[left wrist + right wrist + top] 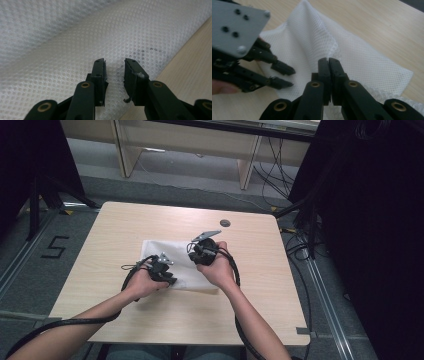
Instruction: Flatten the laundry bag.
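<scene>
A white mesh cloth (pixel 156 249) lies on the middle of the wooden table (pixel 110 230). My left gripper (pixel 171 280) is low over the cloth's near left part. In the left gripper view its jaws (pixel 114 72) stand apart just above the mesh (pixel 62 37), with nothing pressed between the pads. My right gripper (pixel 195 254) is over the cloth's right part, a little higher. Its jaws (pixel 328 61) are closed together on a fold of the cloth (pixel 367 65), which rises in a ridge toward the tips. The left gripper (pixel 287 77) also appears there, open, at the cloth's edge.
A small dark round disc (pixel 225 223) lies near the table's far edge. Bare wood surrounds the cloth on all sides. Black cables (pixel 235 270) trail from both grippers toward the near edge. Dark curtains and stands flank the table.
</scene>
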{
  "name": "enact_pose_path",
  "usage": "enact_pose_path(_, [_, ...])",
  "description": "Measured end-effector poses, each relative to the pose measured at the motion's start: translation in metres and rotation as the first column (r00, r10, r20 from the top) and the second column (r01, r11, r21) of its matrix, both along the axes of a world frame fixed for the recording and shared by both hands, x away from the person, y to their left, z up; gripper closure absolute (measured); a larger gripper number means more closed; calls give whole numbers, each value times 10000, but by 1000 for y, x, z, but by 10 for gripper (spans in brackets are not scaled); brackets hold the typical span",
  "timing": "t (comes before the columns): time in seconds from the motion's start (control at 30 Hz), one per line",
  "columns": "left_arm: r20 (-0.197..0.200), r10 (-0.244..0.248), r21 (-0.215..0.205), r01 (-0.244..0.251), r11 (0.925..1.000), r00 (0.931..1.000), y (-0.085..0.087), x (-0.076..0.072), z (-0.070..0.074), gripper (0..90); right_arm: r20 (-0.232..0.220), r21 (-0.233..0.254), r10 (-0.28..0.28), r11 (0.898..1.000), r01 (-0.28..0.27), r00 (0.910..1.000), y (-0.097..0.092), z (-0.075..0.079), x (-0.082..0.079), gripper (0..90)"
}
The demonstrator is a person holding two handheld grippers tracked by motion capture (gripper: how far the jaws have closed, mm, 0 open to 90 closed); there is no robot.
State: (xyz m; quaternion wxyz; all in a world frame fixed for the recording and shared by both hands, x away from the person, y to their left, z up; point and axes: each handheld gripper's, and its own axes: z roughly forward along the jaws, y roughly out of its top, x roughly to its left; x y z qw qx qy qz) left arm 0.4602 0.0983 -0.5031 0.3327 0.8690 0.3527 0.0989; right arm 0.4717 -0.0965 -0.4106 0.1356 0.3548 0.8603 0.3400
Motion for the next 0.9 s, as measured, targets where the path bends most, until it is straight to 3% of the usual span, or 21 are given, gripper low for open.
enact_pose_path(0.23, [84,42,-47,-42,10000,10000,1,0,0,695,-85,166,471,9988,-470,9989,0,-7,-15,897])
enact_pose_path(0.27, [147,230,-248,-226,9994,9996,0,0,-1,694,-197,80,523,9986,-522,9984,-1,-6,-16,898])
enact_pose_path(0.33, [138,104,-63,-103,9999,9999,2,1,-1,690,-233,241,494,9985,-488,9985,0,-10,-20,897])
enact_pose_path(0.37, [136,129,-58,-128,9999,9998,2,0,-1,687,-388,89,512,9987,-508,9979,-1,-10,-21,898])
enact_pose_path(0.4, [100,96,-105,-95,9999,9999,2,0,-1,684,-210,281,476,9985,-470,9986,0,-12,-21,897])
enact_pose_path(0.43, [215,123,-131,-120,9998,9997,1,0,-1,680,-446,187,568,9983,-560,9974,-2,-11,-22,897])
enact_pose_path(0.47, [236,167,-164,-163,9997,9996,2,-1,-1,669,-164,148,774,9969,-771,9969,-3,-14,-21,897])
enact_pose_path(0.5, [153,-53,35,53,10000,9999,4,-1,1,669,-321,251,663,9975,-655,9973,-2,-15,-23,897])
enact_pose_path(0.53, [178,54,-19,-54,10000,9998,5,-2,1,666,-460,181,660,9977,-653,9968,-4,-15,-24,897])
enact_pose_path(0.6, [186,-46,-30,47,10000,9998,8,-5,3,663,-319,280,652,9975,-643,9974,-5,-20,-23,897])
enact_pose_path(0.63, [163,16,-143,-14,9999,9999,11,-7,4,663,-530,283,600,9979,-586,9968,-6,-20,-24,897])
enact_pose_path(0.77, [96,-195,-203,197,9996,9998,19,-19,9,711,-462,343,500,9982,-484,9977,-10,-23,-24,897])
enact_pose_path(0.8, [28,-311,-203,311,9993,9995,20,-22,11,737,-257,415,512,9979,-501,9984,-10,-25,-23,897])
enact_pose_path(0.83, [-30,-478,-162,477,9987,9989,19,-25,11,752,-465,522,401,9979,-377,9981,-9,-23,-24,897])
enact_pose_path(0.9, [-161,-651,-139,649,9978,9977,17,-27,11,775,-352,335,496,9983,-484,9981,-10,-23,-22,897])
